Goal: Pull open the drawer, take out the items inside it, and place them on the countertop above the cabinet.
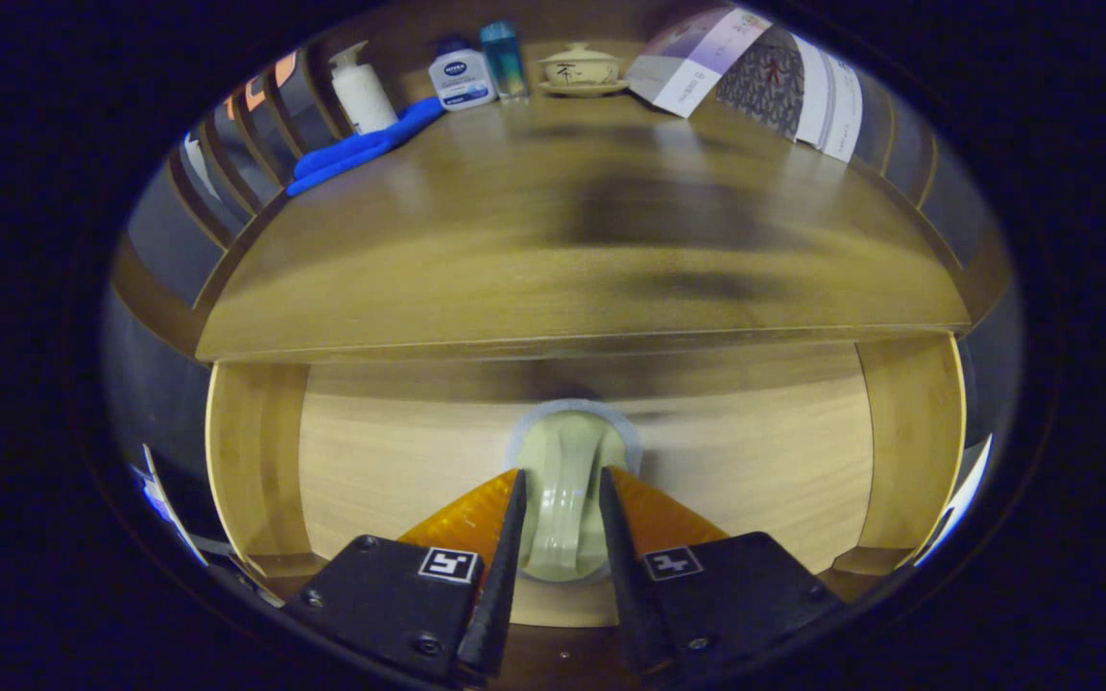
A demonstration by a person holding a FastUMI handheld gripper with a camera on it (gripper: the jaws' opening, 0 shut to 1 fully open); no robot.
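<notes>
gripper at drawer handle

the wooden countertop (553, 240) carried a white pump bottle (362, 88), a blue cloth (361, 149), two small bottles, a lidded teacup (580, 67) and leaflets (755, 82) along its back edge. below it, the pale drawer front (399, 461) bore a glossy cream handle (563, 499). the gripper (561, 509) fingers stood narrow on either side of the handle, seemingly pressing it.

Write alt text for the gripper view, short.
The gripper has both fingers closed on the pale green drawer handle of a wooden cabinet. On the countertop above sit a blue cloth, bottles, a lidded cup and a booklet.
</notes>
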